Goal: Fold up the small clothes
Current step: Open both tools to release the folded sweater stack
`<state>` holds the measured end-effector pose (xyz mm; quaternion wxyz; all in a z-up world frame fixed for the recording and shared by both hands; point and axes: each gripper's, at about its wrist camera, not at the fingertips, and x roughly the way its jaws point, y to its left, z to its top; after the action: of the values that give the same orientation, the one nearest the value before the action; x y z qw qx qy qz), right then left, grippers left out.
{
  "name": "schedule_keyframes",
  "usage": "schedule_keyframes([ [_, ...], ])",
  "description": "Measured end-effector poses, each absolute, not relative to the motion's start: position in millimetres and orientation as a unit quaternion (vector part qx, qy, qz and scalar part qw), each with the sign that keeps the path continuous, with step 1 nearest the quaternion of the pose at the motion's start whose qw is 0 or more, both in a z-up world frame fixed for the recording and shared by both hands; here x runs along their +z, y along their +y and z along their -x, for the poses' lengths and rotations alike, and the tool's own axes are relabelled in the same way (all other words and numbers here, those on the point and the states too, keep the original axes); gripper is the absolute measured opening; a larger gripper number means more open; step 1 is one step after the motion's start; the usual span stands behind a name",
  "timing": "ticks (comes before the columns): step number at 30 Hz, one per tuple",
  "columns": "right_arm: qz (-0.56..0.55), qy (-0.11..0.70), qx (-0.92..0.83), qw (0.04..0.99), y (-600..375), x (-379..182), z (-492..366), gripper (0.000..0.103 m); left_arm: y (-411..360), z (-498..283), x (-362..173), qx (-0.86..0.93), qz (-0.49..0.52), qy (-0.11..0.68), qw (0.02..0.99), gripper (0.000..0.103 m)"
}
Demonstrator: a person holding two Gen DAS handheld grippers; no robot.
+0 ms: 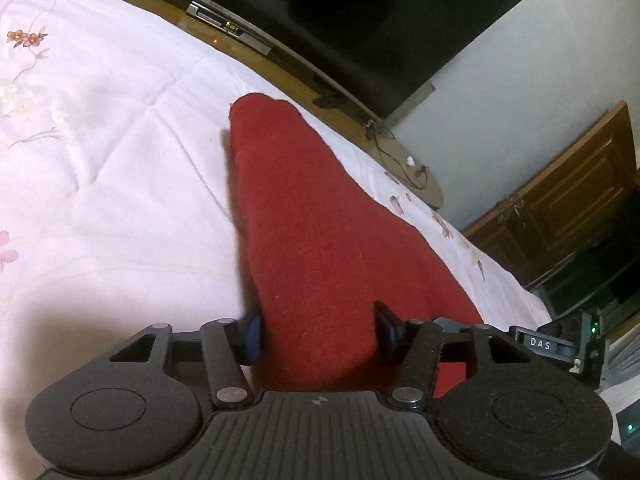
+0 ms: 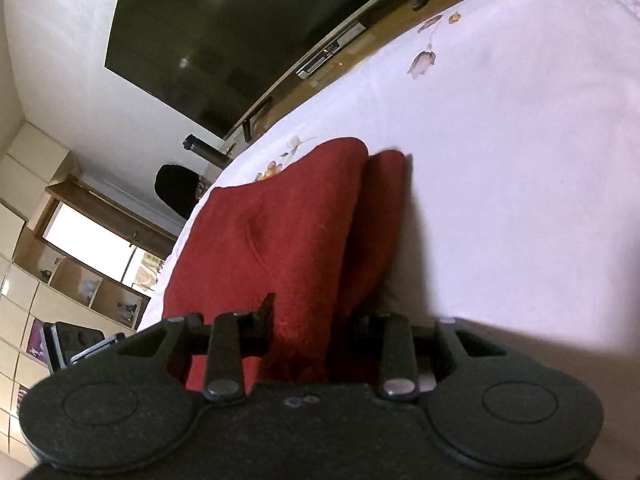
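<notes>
So the red cloth (image 1: 320, 232) is lying on the bed (image 1: 100, 160), which is wearing a pale sheet with little flower prints, and it's running away from both cameras toward the TV (image 1: 380, 20) on the far wall. The left claw (image 1: 318, 336) is sitting with its fingers spread, the near end of the cloth bunching up between them; I can't tell if the pads are actually pressing on it. The right claw (image 2: 310, 328) is standing narrower, with a fold of the same cloth (image 2: 288, 232) running up between its fingers, looking pinched on it. From the right side the cloth is showing two rolled ridges lying side by side.
</notes>
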<state>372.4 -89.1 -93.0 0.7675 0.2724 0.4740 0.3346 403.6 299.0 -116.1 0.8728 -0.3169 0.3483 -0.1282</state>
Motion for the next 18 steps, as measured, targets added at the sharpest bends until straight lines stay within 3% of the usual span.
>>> schedule_keyframes([
  [2, -0.266, 0.477, 0.33, 0.77, -82.3, -89.9, -374.7, 0.037, 298.9, -402.3, -111.9, -0.123, 0.311, 0.353, 0.874, 0.066],
  [5, -0.244, 0.47, 0.308, 0.791, -86.7, -74.4, -369.3, 0.059, 298.0, -388.7, -83.1, -0.071, 0.271, 0.355, 0.892, 0.082],
  [7, -0.219, 0.438, 0.287, 0.823, -98.4, -53.9, -362.6, 0.054, 298.3, -370.9, -56.2, -0.033, 0.234, 0.316, 0.919, 0.082],
  [8, -0.209, 0.42, 0.295, 0.832, -104.1, -41.7, -358.0, 0.041, 298.6, -365.2, -47.0, -0.032, 0.229, 0.299, 0.926, 0.082],
  [11, -0.135, 0.379, 0.32, 0.858, -94.1, -10.5, -347.5, 0.031, 280.7, -365.2, -26.2, -0.076, 0.205, 0.267, 0.939, 0.081],
  [15, -0.023, 0.369, 0.34, 0.865, -47.4, -4.7, -341.4, 0.03, 232.9, -386.8, -46.5, -0.095, 0.113, 0.331, 0.932, 0.082],
  [16, 0.003, 0.378, 0.332, 0.864, -39.1, -10.3, -340.5, 0.03, 224.0, -391.6, -59.0, -0.075, 0.079, 0.358, 0.927, 0.085],
  [17, 0.029, 0.399, 0.322, 0.858, -30.0, -21.4, -340.4, 0.032, 221.6, -394.9, -67.8, -0.067, 0.07, 0.372, 0.923, 0.1],
  [18, 0.049, 0.425, 0.316, 0.847, -25.7, -35.1, -344.0, 0.033, 228.8, -398.4, -79.5, -0.07, 0.118, 0.393, 0.909, 0.102],
])
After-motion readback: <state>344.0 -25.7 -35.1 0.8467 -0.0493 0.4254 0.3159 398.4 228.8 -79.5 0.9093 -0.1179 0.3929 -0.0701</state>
